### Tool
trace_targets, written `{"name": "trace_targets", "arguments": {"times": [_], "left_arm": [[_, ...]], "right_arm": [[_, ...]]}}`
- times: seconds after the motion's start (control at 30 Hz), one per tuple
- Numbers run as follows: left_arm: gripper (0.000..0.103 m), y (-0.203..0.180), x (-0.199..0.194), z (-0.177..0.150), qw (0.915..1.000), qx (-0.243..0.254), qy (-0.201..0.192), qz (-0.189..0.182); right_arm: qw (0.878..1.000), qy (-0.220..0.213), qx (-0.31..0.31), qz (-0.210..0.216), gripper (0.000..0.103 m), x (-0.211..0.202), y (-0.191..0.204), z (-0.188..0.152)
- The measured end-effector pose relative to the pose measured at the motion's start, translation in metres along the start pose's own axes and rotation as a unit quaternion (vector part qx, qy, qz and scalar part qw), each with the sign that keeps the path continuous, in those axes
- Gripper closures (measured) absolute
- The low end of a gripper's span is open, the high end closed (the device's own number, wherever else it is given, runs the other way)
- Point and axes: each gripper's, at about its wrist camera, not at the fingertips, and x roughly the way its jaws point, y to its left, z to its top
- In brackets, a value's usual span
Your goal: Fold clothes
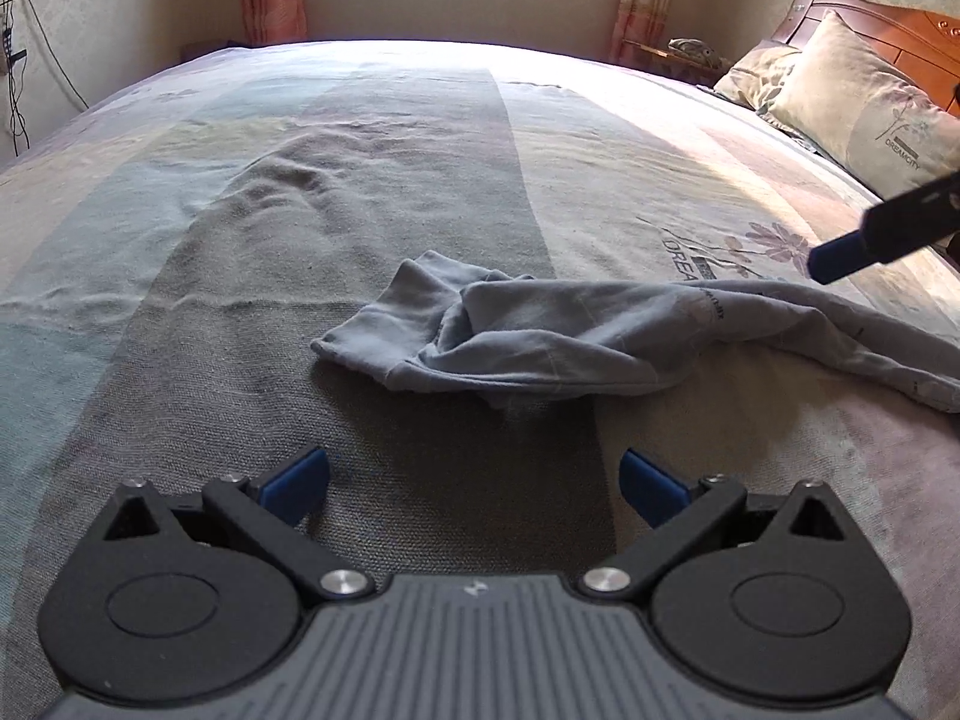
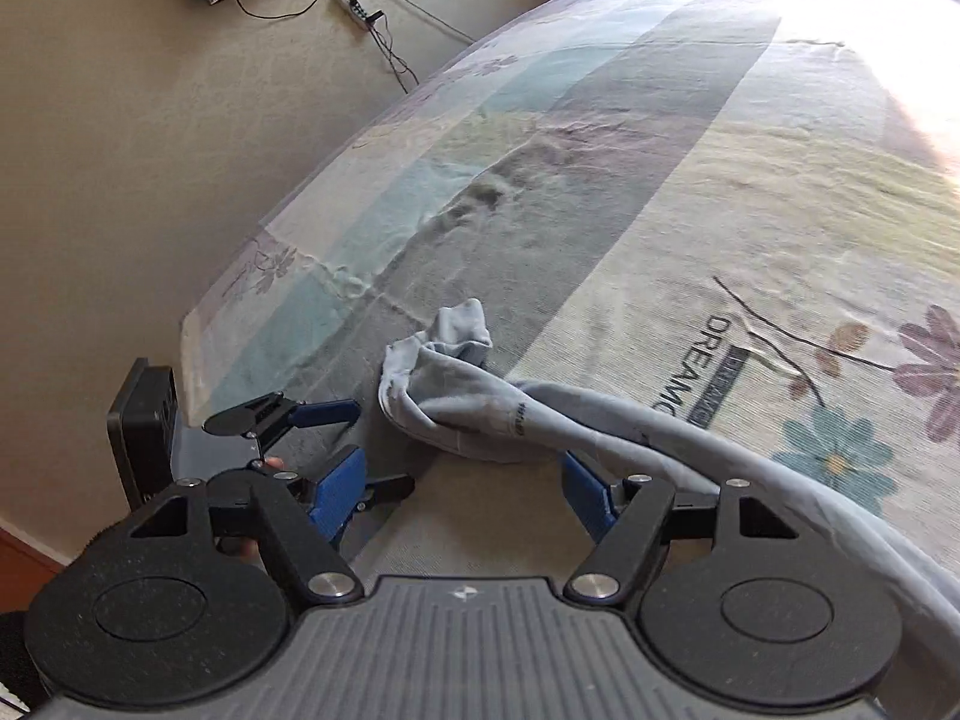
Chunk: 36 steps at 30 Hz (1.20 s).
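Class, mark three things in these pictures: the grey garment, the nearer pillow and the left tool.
grey garment (image 1: 540, 330): left wrist view, its crumpled middle.
nearer pillow (image 1: 870, 114): left wrist view, its beige front face.
left tool (image 2: 345, 441): right wrist view, between its blue fingertips.

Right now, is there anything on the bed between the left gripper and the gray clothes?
No. In the left wrist view, only bare bedsheet lies between the open left gripper and the crumpled gray clothes.

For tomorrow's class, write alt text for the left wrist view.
A crumpled grey garment lies on a striped, flower-printed bedspread, just beyond the open left claw. The right claw's blue-tipped finger enters at the right edge; pillows rest against a wooden headboard.
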Motion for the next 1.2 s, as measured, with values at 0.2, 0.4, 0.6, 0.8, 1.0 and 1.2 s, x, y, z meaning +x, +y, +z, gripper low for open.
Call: {"name": "trace_targets", "arguments": {"times": [0.2,0.4,0.6,0.8,1.0,1.2], "left_arm": [[0.001,0.021,-0.001,-0.009,0.9996,0.013,-0.014,0.020],[0.001,0.024,0.001,-0.008,0.9996,0.010,-0.017,0.022],[0.001,0.028,0.000,-0.008,0.9996,-0.001,-0.023,0.014],[0.001,0.028,0.003,-0.006,0.9995,-0.008,-0.021,0.020],[0.001,0.026,0.003,-0.006,0.9995,-0.006,-0.021,0.023],[0.001,0.025,0.003,-0.006,0.9995,-0.004,-0.022,0.024]], "right_arm": [[0.996,0.053,0.036,0.066,0.026,0.094,-0.027,0.063],[0.986,0.094,0.064,0.122,0.027,0.144,-0.044,0.066],[0.979,0.073,0.085,0.172,0.030,0.164,-0.048,0.064],[0.979,0.104,0.083,0.152,0.066,0.156,-0.055,0.054],[0.986,0.090,0.069,0.118,0.090,0.165,-0.046,0.061],[0.978,0.076,0.129,0.148,0.068,0.173,-0.053,0.067]]}}
